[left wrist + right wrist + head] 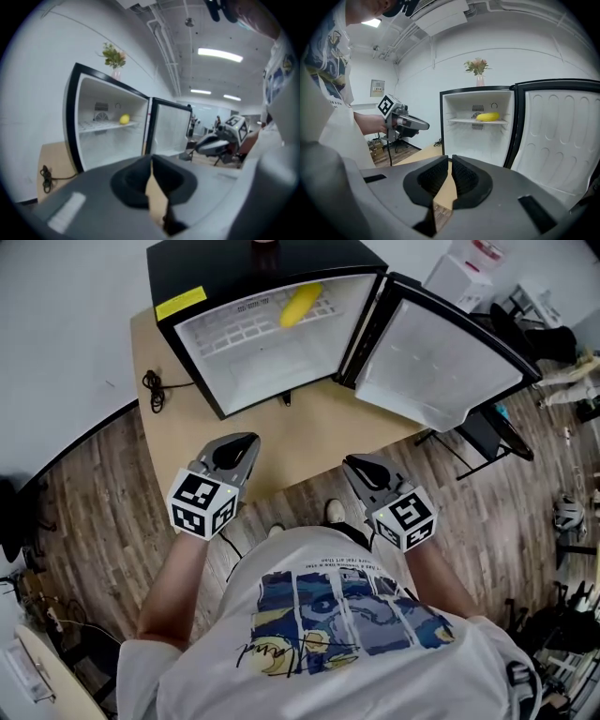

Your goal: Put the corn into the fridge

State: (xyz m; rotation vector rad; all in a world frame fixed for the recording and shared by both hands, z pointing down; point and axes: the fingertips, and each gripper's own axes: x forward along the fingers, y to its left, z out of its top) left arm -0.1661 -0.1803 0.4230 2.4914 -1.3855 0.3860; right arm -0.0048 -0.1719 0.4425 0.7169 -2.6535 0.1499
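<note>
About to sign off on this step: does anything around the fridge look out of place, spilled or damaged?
Nothing is spilled or damaged. The corn lies on the wire shelf inside the mini fridge. The only thing that stands out is the fridge door, which is wide open. The left gripper and right gripper are shut, empty and clear of it.

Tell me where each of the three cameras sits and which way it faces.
Head view: on the person's head, looking steeply down at table, open fridge, shirt, left gripper, right gripper.
Left gripper view: on the left gripper, looking past its shut jaws at the fridge; right gripper shows rightward.
Right gripper view: on the right gripper, facing the fridge; left gripper and hand at left.
Shared: corn on the fridge shelf.
</note>
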